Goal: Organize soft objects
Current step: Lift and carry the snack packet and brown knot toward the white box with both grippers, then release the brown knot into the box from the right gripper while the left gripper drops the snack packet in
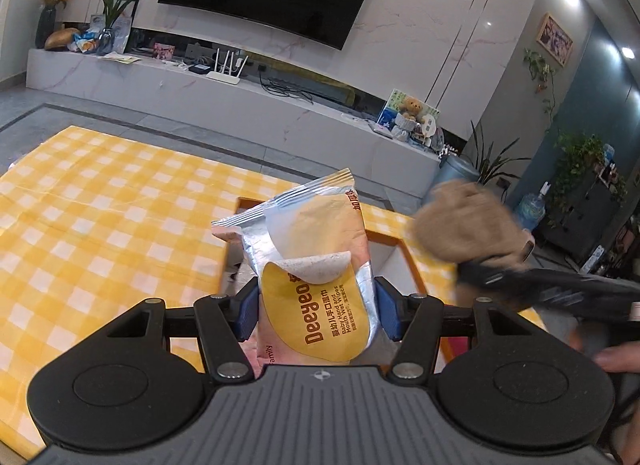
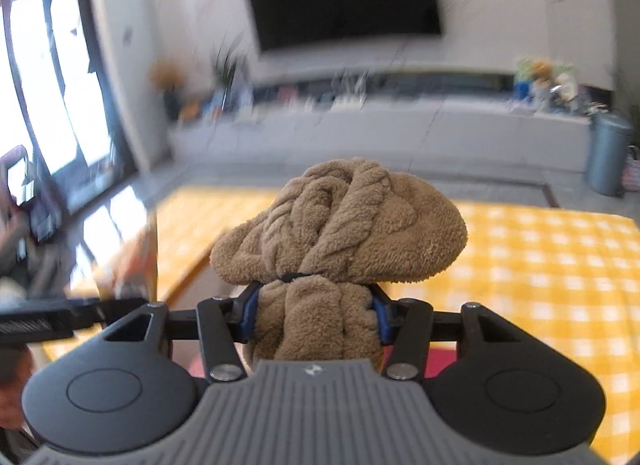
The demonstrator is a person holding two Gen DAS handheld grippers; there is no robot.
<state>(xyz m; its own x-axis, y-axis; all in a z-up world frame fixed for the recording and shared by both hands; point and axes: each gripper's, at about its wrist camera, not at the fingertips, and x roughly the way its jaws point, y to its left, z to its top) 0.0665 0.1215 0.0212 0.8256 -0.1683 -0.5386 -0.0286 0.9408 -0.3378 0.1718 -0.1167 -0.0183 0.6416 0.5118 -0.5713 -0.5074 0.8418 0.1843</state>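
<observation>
The left gripper (image 1: 316, 307) pinches a Deeyeo wet-wipes pack (image 1: 310, 261) above a wooden box (image 1: 408, 261); the right gripper (image 2: 316, 313) clamps a tied brown fleece towel (image 2: 340, 233) over the yellow checked tablecloth (image 2: 552, 265).

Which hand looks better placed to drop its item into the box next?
Probably the left. Its gripper holds the wipes pack directly over the wooden box. The right gripper holds the brown towel bundle off to the box's side, mid-swing and blurred.

Wet-wipes pack (image 1: 316, 265) reads "Deeyeo", "Baby Hand".
</observation>
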